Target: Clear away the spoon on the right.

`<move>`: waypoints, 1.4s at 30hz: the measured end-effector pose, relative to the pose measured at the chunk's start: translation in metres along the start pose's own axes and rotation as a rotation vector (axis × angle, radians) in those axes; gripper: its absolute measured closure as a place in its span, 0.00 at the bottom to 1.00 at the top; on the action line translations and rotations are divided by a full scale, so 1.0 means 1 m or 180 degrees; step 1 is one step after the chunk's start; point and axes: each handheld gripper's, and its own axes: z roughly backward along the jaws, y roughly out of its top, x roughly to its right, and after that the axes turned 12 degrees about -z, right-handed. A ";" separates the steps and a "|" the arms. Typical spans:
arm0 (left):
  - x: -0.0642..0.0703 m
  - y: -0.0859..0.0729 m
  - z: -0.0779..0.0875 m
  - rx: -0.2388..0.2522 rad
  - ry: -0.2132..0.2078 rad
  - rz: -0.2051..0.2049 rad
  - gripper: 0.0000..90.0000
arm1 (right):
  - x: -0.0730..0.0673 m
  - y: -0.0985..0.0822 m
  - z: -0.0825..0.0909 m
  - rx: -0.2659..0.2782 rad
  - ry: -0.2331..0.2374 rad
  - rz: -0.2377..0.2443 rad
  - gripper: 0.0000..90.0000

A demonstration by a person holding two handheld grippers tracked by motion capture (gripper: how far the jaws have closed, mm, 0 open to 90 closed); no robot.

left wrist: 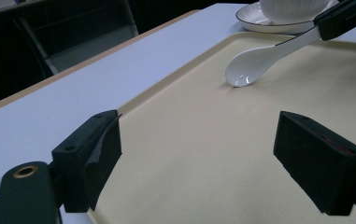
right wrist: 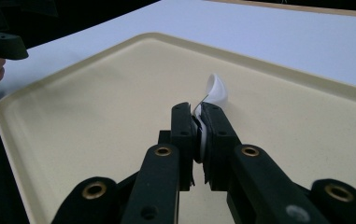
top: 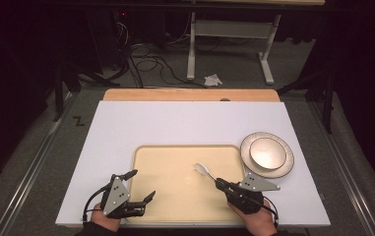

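Observation:
A white ceramic spoon (top: 203, 169) (left wrist: 255, 63) (right wrist: 215, 91) rests with its bowl touching the beige tray (top: 175, 206) (left wrist: 203, 154) (right wrist: 96, 116). My right gripper (top: 218, 182) (right wrist: 198, 116) is shut on the spoon's handle, over the tray's right half. My left gripper (top: 143, 186) (left wrist: 199, 140) stands open at the tray's left front corner, with nothing between its jaws. In the left gripper view the right gripper (left wrist: 341, 18) shows at the top right, clamped on the spoon's handle.
A white bowl (top: 267, 152) (left wrist: 292, 7) sits on a dark-rimmed plate (top: 288, 164) (left wrist: 255, 21) just right of the tray. The tray lies on a white board (top: 175, 123) over a wooden table. A table frame and cables are on the floor beyond.

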 end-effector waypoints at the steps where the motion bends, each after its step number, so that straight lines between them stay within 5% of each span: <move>1: 0.000 0.000 0.000 0.0000 0.0000 0.0001 0.18 | 0.000 0.000 0.000 -0.0005 -0.0001 -0.0008 0.96; 6: 0.000 0.000 0.000 -0.0002 0.0000 0.0002 0.18 | 0.000 -0.001 0.000 -0.0020 -0.0009 -0.0005 0.94; 12: 0.000 0.000 0.000 -0.0001 -0.0004 0.0004 0.18 | 0.004 0.001 0.004 0.0035 0.0000 -0.0075 0.76; 24: 0.000 0.000 -0.001 -0.0012 0.0001 0.0009 0.18 | 0.006 0.003 0.005 0.0065 -0.0048 -0.0100 0.74; 28: 0.000 0.000 -0.001 -0.0013 0.0006 0.0003 0.18 | 0.005 0.005 0.002 0.0051 -0.0082 -0.0003 0.81; 31: 0.000 0.000 -0.001 -0.0008 0.0004 0.0009 0.18 | 0.005 0.012 -0.010 -0.0092 -0.0167 0.0132 0.99; 34: 0.000 0.000 0.000 -0.0001 -0.0003 0.0004 0.18 | 0.006 0.022 -0.022 -0.0221 -0.0292 0.0162 1.00; 38: -0.001 -0.001 0.002 0.0022 0.0001 0.0023 0.18 | 0.002 0.040 -0.064 -0.0639 -0.0436 0.0242 1.00; 42: -0.002 -0.001 0.004 0.0047 0.0003 0.0027 0.18 | 0.001 0.043 -0.087 -0.0888 -0.0496 0.0331 1.00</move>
